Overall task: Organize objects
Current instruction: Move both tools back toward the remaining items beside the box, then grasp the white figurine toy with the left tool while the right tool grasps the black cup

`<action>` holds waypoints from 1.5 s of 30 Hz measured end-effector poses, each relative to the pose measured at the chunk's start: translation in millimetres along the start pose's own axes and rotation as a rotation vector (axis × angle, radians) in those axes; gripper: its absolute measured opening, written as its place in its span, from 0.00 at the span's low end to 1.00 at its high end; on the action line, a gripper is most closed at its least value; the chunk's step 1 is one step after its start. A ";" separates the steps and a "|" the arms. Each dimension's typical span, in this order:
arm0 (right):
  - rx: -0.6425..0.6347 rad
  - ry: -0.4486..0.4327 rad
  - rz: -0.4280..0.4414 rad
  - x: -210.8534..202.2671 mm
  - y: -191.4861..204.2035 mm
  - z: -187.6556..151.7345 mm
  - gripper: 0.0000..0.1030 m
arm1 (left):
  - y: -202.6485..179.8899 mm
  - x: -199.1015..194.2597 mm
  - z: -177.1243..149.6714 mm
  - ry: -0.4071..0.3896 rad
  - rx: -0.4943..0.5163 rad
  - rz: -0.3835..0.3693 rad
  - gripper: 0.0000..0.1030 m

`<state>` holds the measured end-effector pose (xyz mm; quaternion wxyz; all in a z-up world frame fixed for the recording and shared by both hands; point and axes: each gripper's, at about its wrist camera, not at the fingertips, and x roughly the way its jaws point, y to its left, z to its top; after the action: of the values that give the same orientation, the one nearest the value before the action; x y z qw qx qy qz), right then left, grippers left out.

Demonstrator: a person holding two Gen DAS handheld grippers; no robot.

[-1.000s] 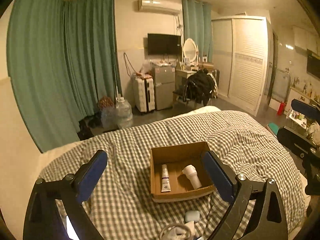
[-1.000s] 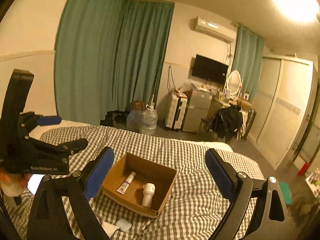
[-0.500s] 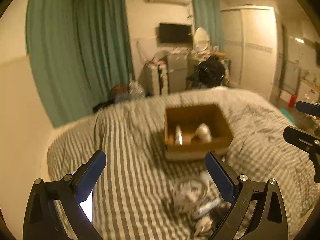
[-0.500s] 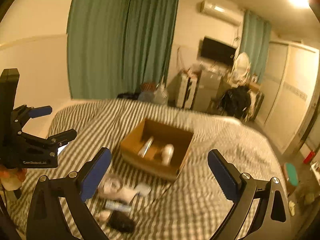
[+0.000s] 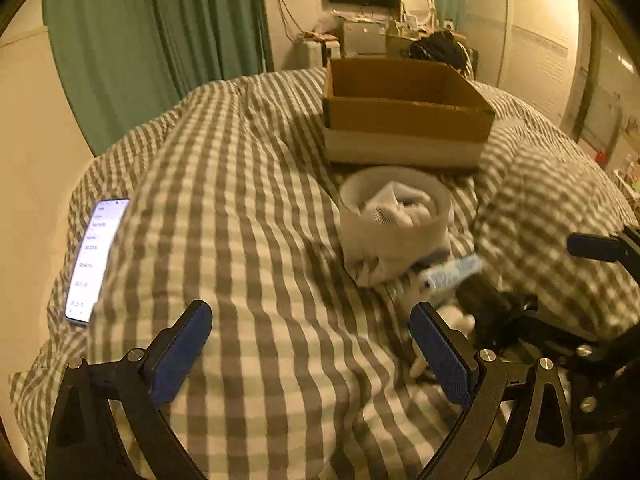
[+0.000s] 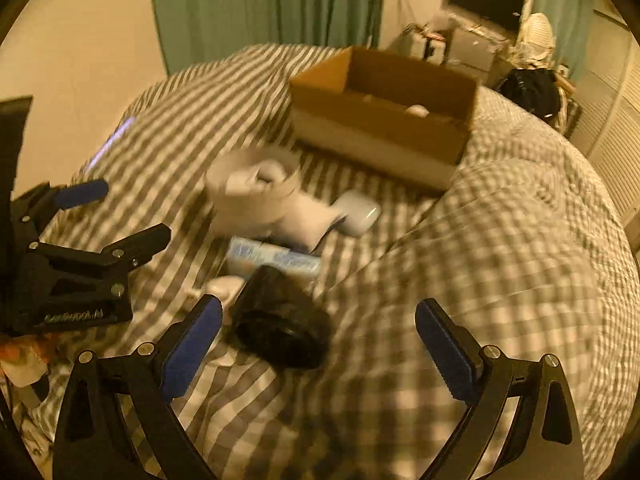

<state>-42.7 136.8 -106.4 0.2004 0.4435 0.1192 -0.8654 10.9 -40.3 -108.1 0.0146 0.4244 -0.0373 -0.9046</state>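
Both my left tool (image 5: pixel 308 350) and right tool (image 6: pixel 318 338) gape wide, holding nothing. Bare checked bed (image 5: pixel 248 208) spreads left of the cardboard box (image 5: pixel 404 120); clutter crowds its near edge.

Ahead of the left gripper (image 5: pixel 310 354), the cardboard box (image 5: pixel 408 120) sits far forward on the bed cover (image 5: pixel 248 208). Between box and gripper, slightly right, lies the round container (image 5: pixel 394 216), with the tube (image 5: pixel 450 274) just behind it toward the right finger. A phone (image 5: pixel 96 256) lies far left. From the right gripper (image 6: pixel 318 350), a dark cup-shaped object (image 6: pixel 280 326) lies close ahead, just beside the left finger; a small case (image 6: pixel 358 212) lies between container and box.
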 end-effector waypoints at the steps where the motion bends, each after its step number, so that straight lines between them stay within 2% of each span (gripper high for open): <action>1: -0.012 0.008 0.002 4.3 2.4 -0.6 0.95 | 0.8 1.6 -0.3 0.005 -0.001 0.001 0.99; 3: -0.041 0.043 0.019 12.6 8.2 -1.3 0.94 | 3.6 5.1 2.0 0.018 -0.013 -0.001 0.99; 5: -0.074 0.087 0.019 26.4 15.7 -4.4 0.88 | 6.0 5.6 1.4 0.024 -0.027 -0.009 0.99; 7: -0.092 0.121 0.014 38.3 19.0 -7.4 0.69 | 4.5 5.1 3.5 0.025 -0.022 -0.010 0.99; 9: -0.094 0.144 0.034 44.1 19.8 -9.3 0.55 | 3.7 4.5 4.1 0.028 -0.015 -0.006 0.99; 14: -0.114 0.094 0.033 31.9 21.4 -11.2 0.54 | 0.5 -0.1 4.4 0.041 -0.022 -0.034 0.99; 19: -0.082 0.000 0.005 0.2 3.3 -4.6 0.53 | -19.3 -1.7 4.4 0.072 -0.022 -0.138 0.99; 25: -0.025 -0.088 -0.062 -32.3 -29.9 1.3 0.53 | -56.2 21.0 7.3 0.138 0.012 -0.238 0.99; 26: -0.020 -0.093 -0.067 -34.5 -32.7 2.1 0.53 | -61.4 27.4 6.6 0.157 0.015 -0.251 0.97; 28: -0.011 -0.102 -0.079 -37.3 -38.3 2.3 0.53 | -66.7 39.9 6.8 0.193 0.003 -0.276 0.84; 29: -0.002 -0.104 -0.078 -35.6 -40.5 2.3 0.53 | -67.8 49.1 6.3 0.228 -0.018 -0.290 0.66; 30: 0.005 -0.103 -0.073 -34.9 -43.4 1.9 0.53 | -68.4 56.7 5.1 0.259 -0.031 -0.301 0.54; 32: 0.015 -0.098 -0.064 -33.2 -48.6 0.2 0.53 | -67.8 70.3 0.9 0.312 -0.061 -0.346 0.52; 33: 0.018 -0.094 -0.059 -32.1 -50.4 0.2 0.53 | -67.4 70.5 -0.1 0.312 -0.071 -0.351 0.51; 37: 0.046 -0.083 -0.020 -26.0 -53.2 -1.3 0.53 | -67.6 61.2 -0.3 0.294 -0.062 -0.348 0.50; 45: 0.015 -0.126 -0.042 -47.9 -38.2 4.0 0.53 | -60.6 14.1 -0.2 0.214 -0.021 -0.298 0.50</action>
<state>-37.7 180.8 -63.9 0.1860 0.3868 0.1091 -0.8966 2.4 19.3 -123.9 -0.1112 0.5187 0.0374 -0.8469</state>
